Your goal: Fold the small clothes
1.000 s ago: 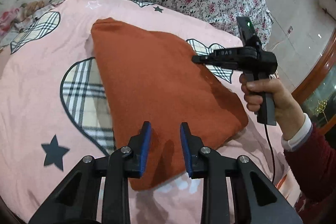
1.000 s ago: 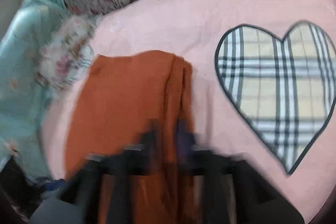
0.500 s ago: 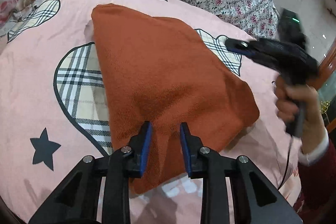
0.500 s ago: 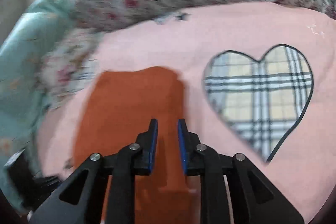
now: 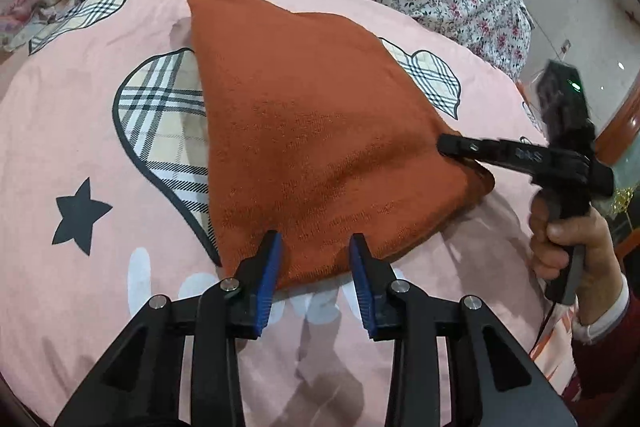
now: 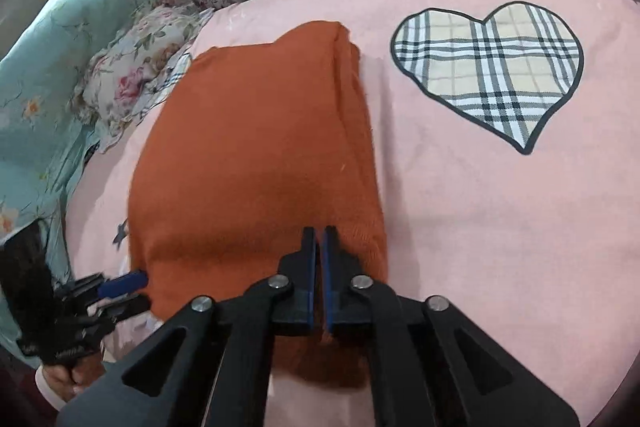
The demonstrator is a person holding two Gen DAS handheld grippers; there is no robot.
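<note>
The left tool (image 5: 316, 255), jaws opening and empty, straddles the orange cloth's (image 5: 320, 131) near corner at lower centre; the right tool (image 6: 319, 233) is clamped on its right corner.

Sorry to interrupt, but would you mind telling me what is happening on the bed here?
A person is folding a rust-orange knit garment on a pink bedspread with hand-held tongs. The right tongs are shut and sit at the garment's near edge; whether they pinch the fabric is unclear. The left tongs are opening, their pads straddling the near corner without pressing it. The garment lies folded into a thick, roughly flat bundle.
</note>
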